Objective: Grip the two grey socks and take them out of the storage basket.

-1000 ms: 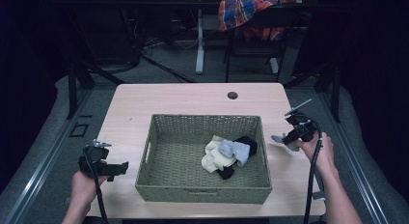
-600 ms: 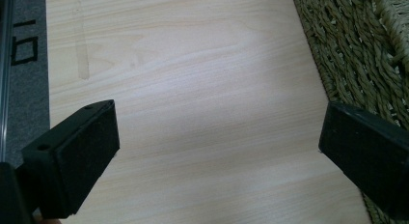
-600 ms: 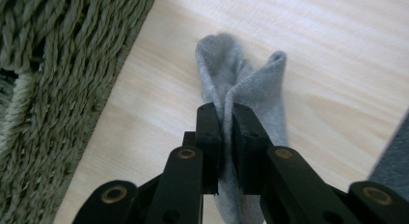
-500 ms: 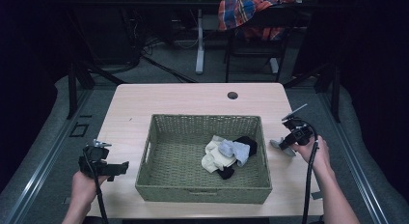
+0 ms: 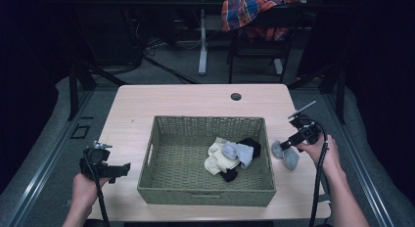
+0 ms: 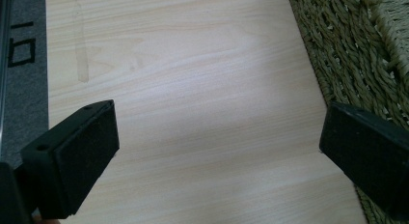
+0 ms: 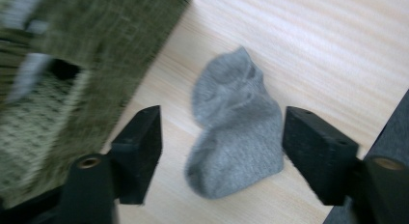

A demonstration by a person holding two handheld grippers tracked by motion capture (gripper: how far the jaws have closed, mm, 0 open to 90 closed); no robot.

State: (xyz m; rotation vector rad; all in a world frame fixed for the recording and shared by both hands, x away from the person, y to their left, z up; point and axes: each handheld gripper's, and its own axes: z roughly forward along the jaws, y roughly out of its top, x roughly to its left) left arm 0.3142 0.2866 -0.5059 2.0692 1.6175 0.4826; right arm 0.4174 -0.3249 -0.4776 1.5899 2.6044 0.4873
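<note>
A green basket [image 5: 205, 190] sits in the middle of the table [image 5: 186, 102]. Socks [image 5: 232, 157] lie in a pile inside it. A grey sock [image 5: 286, 154] lies on the table just beside the basket, near the right gripper [image 5: 289, 141]. The left gripper [image 5: 120, 169] is at the basket's other side.

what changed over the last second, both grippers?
The right gripper came in from the table's right edge and down toward the basket, and now hangs open over the grey sock lying on the table; nothing is gripped yet. The left gripper stayed open and in place, and the socks in the basket lie as before.
</note>
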